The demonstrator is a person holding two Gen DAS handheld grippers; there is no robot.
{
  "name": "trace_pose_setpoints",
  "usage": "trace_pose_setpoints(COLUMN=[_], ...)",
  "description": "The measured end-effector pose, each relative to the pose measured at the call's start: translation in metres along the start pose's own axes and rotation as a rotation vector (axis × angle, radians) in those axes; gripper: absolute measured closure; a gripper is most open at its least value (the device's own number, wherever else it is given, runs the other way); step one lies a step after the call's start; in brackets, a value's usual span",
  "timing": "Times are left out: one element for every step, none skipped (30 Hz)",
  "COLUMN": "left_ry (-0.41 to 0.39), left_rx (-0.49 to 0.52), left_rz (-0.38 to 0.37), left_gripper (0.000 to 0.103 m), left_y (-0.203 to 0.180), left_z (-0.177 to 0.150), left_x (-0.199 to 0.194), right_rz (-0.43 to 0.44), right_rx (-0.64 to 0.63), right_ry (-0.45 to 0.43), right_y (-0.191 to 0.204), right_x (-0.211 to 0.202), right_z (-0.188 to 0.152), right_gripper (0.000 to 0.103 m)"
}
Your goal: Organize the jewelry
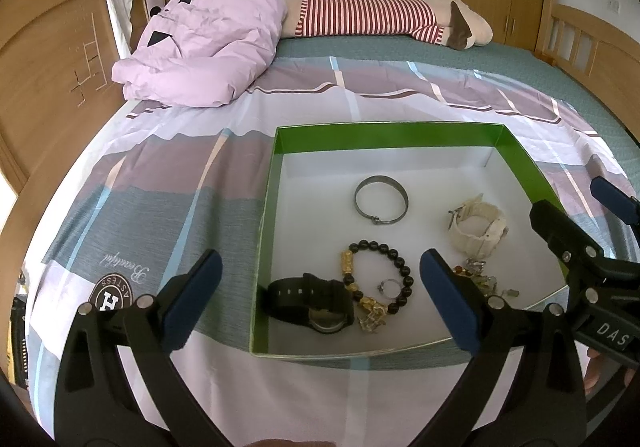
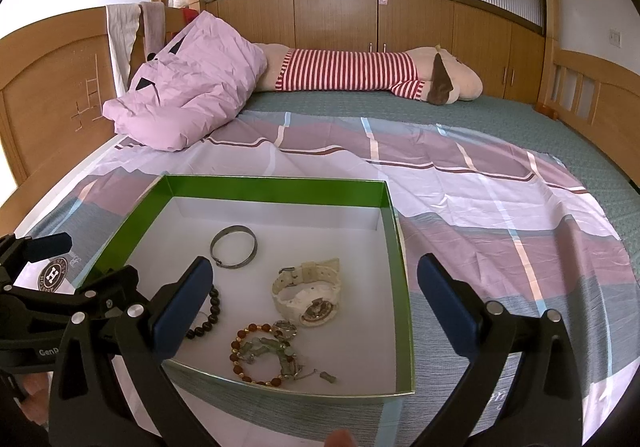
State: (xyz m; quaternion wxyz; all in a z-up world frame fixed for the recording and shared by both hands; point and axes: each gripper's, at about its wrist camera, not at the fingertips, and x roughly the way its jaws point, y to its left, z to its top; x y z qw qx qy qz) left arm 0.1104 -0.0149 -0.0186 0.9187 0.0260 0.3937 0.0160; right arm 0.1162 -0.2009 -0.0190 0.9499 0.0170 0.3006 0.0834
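Hovering spread-open and empty, left gripper (image 1: 320, 297) sits nearest black plastic wristwatch (image 1: 316, 301), strap probably lying left-right; right gripper (image 2: 314, 307) likewise.

Ahead of your tools lies the bed (image 1: 500, 55), its green mattress cover spread with a plaid sheet (image 1: 160, 183). A green-walled box (image 1: 266, 207) sits on that sheet between the two tools. Far beyond it rest a crumpled pink quilt (image 1: 208, 39) and a striped plush toy (image 1: 372, 17).
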Motion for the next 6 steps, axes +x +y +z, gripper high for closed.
trace_pose_setpoints(left_ry=[0.001,0.002,0.002,0.001,0.001,0.001], left_rx=[-0.001,-0.002,-0.003,-0.003,-0.001,0.003], left_rz=[-0.001,-0.003,-0.005,-0.006,-0.010,-0.018], left_gripper=[0.003,0.003,0.003,0.003,0.003,0.003], left_y=[-0.0002,0.0002,0.0004,0.0003,0.0000,-0.0007], left_z=[0.0007,0.0002,-0.0001,-0.0004,0.0000,0.0003], left_x=[0.0003,0.0004,0.0005,0.0004,0.0002,-0.0004], right_rz=[-0.001,0.000,0.001,0.002,0.002,0.001], right_rx=[0.001,0.001,0.000,0.000,0.000,-0.001], right_ry=[0.000,0.000,0.000,-0.001,0.000,0.000], right_y=[0.0000,0.0000,0.0000,-0.0005,-0.0001,-0.0001], right_x=[-0.0001,0.0000,0.0001,0.0002,0.0003,0.0002], right_z=[0.0000,0.0001,0.0002,0.0000,0.0003,0.0004], right_gripper=[0.001,0.001,0.001,0.001,0.001,0.001])
